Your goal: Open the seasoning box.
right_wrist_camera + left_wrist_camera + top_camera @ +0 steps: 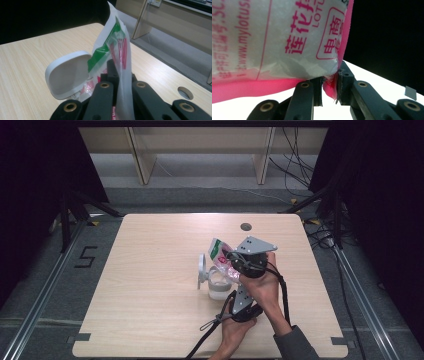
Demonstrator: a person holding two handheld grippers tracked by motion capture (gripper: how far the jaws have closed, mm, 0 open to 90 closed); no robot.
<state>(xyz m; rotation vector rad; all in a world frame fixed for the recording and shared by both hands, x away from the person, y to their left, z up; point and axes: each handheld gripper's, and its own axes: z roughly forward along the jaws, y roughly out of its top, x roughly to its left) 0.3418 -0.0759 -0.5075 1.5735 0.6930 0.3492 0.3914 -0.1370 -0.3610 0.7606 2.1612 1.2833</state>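
A plastic bag (pixel 218 251) with pink and green print hangs over a small white tub (pixel 216 289) near the table's middle. The tub's hinged lid (pixel 202 270) stands open at its left. My right gripper (pixel 231 261), with a grey plate on top, is shut on the bag's upper film. In the right gripper view the bag (pixel 112 40) rises from between the right gripper's (pixel 118 72) jaws, with the lid (pixel 67 75) beside it. My left gripper (pixel 233 282) comes from below. In the left gripper view the left gripper (pixel 329 83) pinches the pink edge of the bag (pixel 274 45).
The wooden table (pixel 150 295) has a round cable hole (pixel 245 226) near its far edge. Both forearms cross close together at the front right. Black cables trail from the grippers toward the front edge. Stands and cables lie on the floor around the table.
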